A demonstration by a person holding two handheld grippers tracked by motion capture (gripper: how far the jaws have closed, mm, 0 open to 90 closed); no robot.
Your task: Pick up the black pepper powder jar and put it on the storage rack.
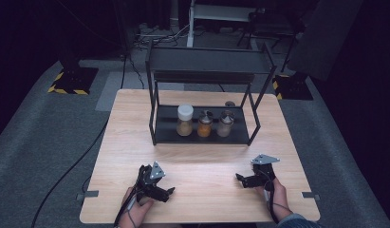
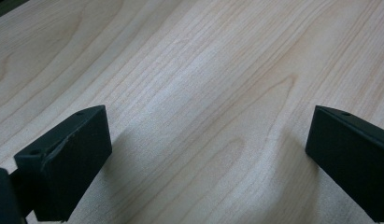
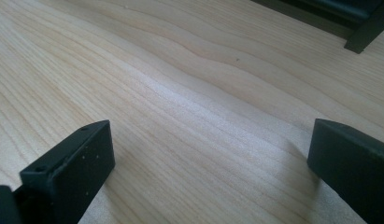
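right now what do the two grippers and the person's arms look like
Both grippers are black. The left gripper and right gripper each carry a grey three-cornered plate on top and end in two blocky black jaws with small screw holes. A dark cable trails back from each along the hand. A blue-grey sleeve cuff shows at the right wrist.

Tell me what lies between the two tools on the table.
Nothing: between left tool and right tool is bare wooden table, seen in the high view.

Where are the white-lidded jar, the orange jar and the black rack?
white-lidded jar (image 1: 185, 120): high view, on its glass body under the white lid.
orange jar (image 1: 204, 126): high view, on its orange-filled body.
black rack (image 1: 209, 61): high view, on its top shelf.
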